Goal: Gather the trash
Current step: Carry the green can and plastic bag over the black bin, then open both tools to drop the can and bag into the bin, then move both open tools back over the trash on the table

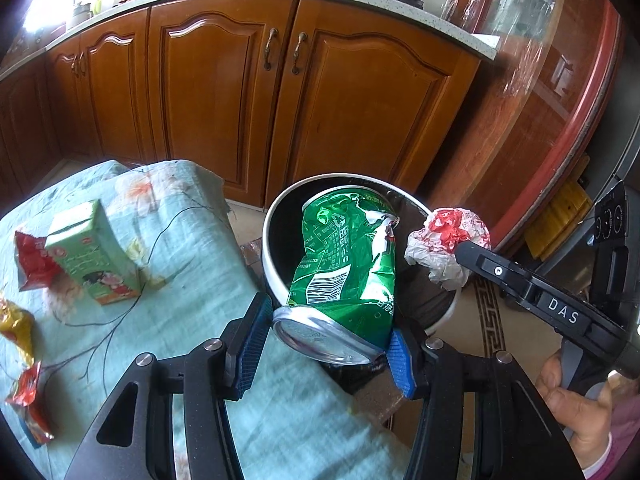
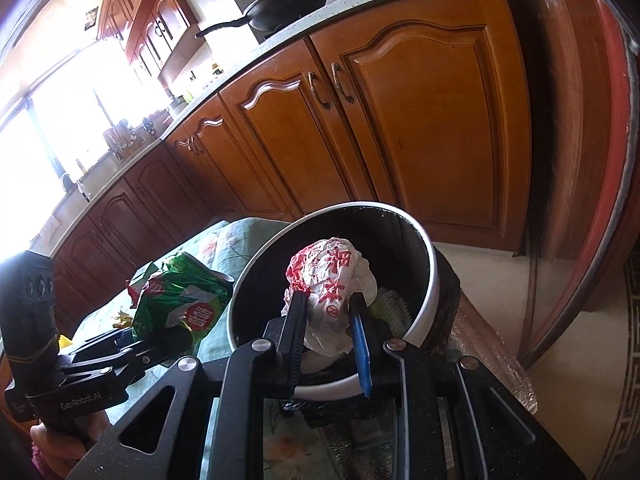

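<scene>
Kitchen, left tongs (image 1: 326, 336) gripping crushed can (image 1: 344, 264), right tongs (image 2: 326, 312) clamping paper wad (image 2: 332, 280)

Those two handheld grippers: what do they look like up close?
Both are black, angular frames with silver bolts. The left gripper has fingers faced with ribbed blue pads. The right gripper carries a "DAS" label; the left's handle reads "GenRobot.AI". A pink sleeve shows at the wrist.
</scene>
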### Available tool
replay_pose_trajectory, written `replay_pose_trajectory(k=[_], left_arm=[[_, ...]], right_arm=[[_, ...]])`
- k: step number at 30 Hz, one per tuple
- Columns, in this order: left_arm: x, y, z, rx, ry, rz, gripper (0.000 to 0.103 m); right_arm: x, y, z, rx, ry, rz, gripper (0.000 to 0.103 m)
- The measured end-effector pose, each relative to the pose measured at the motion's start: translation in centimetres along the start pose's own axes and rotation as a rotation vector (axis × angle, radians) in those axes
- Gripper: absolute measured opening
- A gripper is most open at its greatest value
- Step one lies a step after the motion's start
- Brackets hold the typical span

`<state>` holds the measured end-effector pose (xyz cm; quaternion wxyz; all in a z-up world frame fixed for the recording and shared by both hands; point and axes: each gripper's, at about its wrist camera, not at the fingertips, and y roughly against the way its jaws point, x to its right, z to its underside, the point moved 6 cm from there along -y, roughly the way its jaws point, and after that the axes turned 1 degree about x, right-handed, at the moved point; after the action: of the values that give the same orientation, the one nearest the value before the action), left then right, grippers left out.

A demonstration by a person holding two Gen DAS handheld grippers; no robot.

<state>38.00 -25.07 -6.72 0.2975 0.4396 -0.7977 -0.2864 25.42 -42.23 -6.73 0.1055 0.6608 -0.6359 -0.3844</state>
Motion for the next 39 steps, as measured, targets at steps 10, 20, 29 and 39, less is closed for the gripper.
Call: replay_pose_trajectory(k=[10, 20, 29, 39], left_arm=[[1.0, -3.2, -1.5, -0.028, -0.009, -0.008, 0.052], [1.1, -4.7, -1.9, -0.048, 0.001, 0.000, 0.054], [-0.7, -1.3, 0.2, 0.007, 0.049, 0.013, 0.066], [-5.3, 5.2, 5.9, 0.059, 0.145, -0.038, 0.067]], right_arm=[[1.5, -2.0, -0.8, -0.032, -0.007, 0.017, 0.022], [1.7, -2.7, -1.4, -0.045, 0.007, 0.036, 0.027], [1.5, -1.7, -1.0, -0.016, -0.032, 0.005, 0.065], [-2.8, -1.1, 2.0, -0.019, -0.046, -0.087, 0.078]])
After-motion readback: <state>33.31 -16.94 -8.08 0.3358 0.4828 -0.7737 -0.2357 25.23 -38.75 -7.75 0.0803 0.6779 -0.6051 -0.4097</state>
